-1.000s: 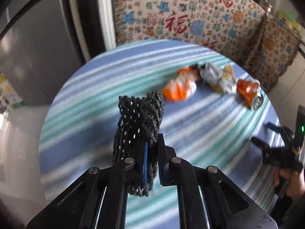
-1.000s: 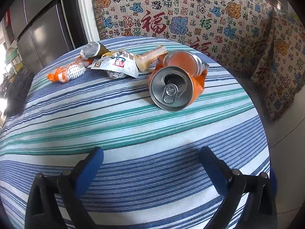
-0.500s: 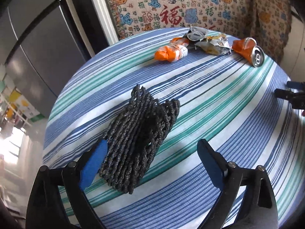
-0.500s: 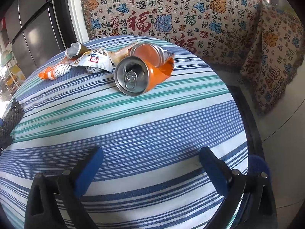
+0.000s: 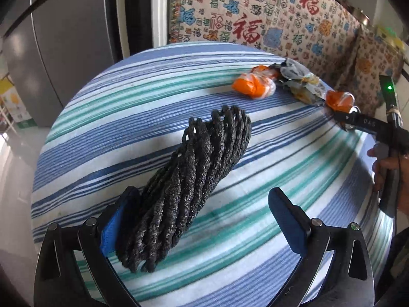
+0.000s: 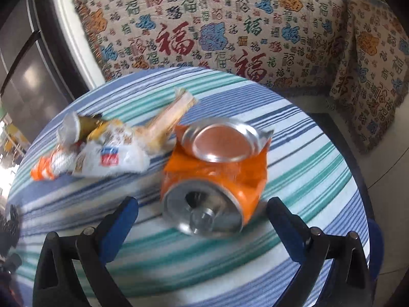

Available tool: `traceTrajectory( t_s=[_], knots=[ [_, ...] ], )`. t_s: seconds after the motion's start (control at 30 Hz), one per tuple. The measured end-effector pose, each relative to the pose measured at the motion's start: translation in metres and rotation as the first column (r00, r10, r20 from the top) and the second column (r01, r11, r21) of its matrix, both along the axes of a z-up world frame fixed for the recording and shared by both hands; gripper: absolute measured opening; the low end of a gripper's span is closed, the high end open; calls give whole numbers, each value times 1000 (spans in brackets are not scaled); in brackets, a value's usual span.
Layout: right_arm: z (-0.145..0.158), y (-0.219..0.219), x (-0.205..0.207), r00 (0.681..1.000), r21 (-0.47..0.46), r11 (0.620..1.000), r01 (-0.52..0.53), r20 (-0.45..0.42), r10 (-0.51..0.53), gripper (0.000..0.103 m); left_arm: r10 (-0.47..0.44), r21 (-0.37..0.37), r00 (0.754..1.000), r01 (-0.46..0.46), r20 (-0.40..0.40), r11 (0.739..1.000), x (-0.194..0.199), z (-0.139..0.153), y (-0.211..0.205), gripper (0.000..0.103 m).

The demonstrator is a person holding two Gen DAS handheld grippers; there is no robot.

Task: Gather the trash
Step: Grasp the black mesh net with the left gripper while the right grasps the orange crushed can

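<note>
Left tongs [image 5: 204, 220]: spread wide above the round table covered in a blue, teal and white striped cloth [image 5: 158, 81]; nothing is gripped. The blue pad of the left finger [image 5: 112, 227] is seen against the side of the black woven mesh bag [image 5: 194, 179].

Black woven mesh bag: laid collapsed on its side on the cloth, its near end between the left tongs, its open end angled toward the far right of the table.

Right tongs [image 6: 202, 217]: spread wide, with nothing gripped. The crushed orange drink can with silver ends [image 6: 217, 176] is framed between the two blue-padded fingers [image 6: 120, 220], its pull-tab end nearest the camera. Whether a pad touches the can cannot be told, as this view is blurred. In the left wrist view the right tongs [image 5: 342, 117] are seen at the can's spot on the far right edge of the table.

Trash: the can is laid on its side near the far right of the table. A crumpled white and tan snack wrapper [image 6: 115, 156] is found just beside it on the left, and an orange and white wrapper [image 6: 46, 168] beyond that. All are well apart from the mesh bag.

Background: a cream patterned cloth with red and blue characters [image 6: 230, 25] is draped behind the table.
</note>
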State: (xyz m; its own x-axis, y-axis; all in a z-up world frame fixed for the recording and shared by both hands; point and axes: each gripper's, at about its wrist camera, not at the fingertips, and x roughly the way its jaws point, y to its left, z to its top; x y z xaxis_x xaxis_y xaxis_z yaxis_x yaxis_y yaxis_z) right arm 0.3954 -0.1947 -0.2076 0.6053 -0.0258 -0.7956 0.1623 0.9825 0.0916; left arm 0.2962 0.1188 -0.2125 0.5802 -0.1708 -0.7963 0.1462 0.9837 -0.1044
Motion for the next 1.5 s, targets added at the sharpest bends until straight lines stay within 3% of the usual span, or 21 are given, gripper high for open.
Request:
traceTrajectory(
  t_s=[0.03,0.07,0.2,0.3,0.4,0.53,0.63,0.77,0.87,1.0,1.2,1.27,1.37,1.5],
  knots=[
    [1,-2,0,1000,-9,1000,5,16,-5,83,7,22,1000,-7,2,1000,3,-2,0,101],
    [2,-3,0,1000,-29,1000,2,21,-1,81,11,42,1000,-11,0,999,6,-4,-1,101],
    [4,-13,-9,999,5,999,-37,34,37,80,44,-4,999,-44,-17,999,11,-5,9,100],
    [3,-12,-26,992,-11,992,-126,24,126,80,33,-51,999,-35,-22,998,7,-1,14,100],
    [4,-2,-55,968,-37,968,-249,12,250,80,6,-33,1000,-7,-24,999,-2,1,10,100],
    [5,7,-78,948,-43,947,-317,11,318,80,-15,-33,1000,16,27,999,-18,18,14,100],
    [6,12,-84,943,-68,941,-333,7,334,81,14,-99,997,-6,80,995,-23,34,36,101],
    [2,17,-87,939,-105,933,-344,-20,344,86,-41,-199,999,45,21,979,-11,26,48,101],
    [0,19,-87,938,-111,931,-347,-26,346,88,-55,-171,998,53,-6,984,-1,18,34,101],
    [0,19,-84,940,-110,934,-341,-30,340,90,-89,-132,995,94,45,987,1,25,10,101],
    [0,18,-85,934,-103,928,-357,-31,356,91,-31,35,998,32,-46,999,27,-3,-14,101],
    [0,18,-85,932,-100,926,-363,-33,361,95,15,91,999,-11,-35,996,30,-9,-16,103],
    [-2,19,-84,933,-105,927,-361,-48,358,103,41,97,999,-40,0,994,28,-12,-17,103],
    [-2,19,-77,937,-102,931,-349,-55,345,103,50,95,999,-50,7,994,26,-11,-17,103]
  ],
)
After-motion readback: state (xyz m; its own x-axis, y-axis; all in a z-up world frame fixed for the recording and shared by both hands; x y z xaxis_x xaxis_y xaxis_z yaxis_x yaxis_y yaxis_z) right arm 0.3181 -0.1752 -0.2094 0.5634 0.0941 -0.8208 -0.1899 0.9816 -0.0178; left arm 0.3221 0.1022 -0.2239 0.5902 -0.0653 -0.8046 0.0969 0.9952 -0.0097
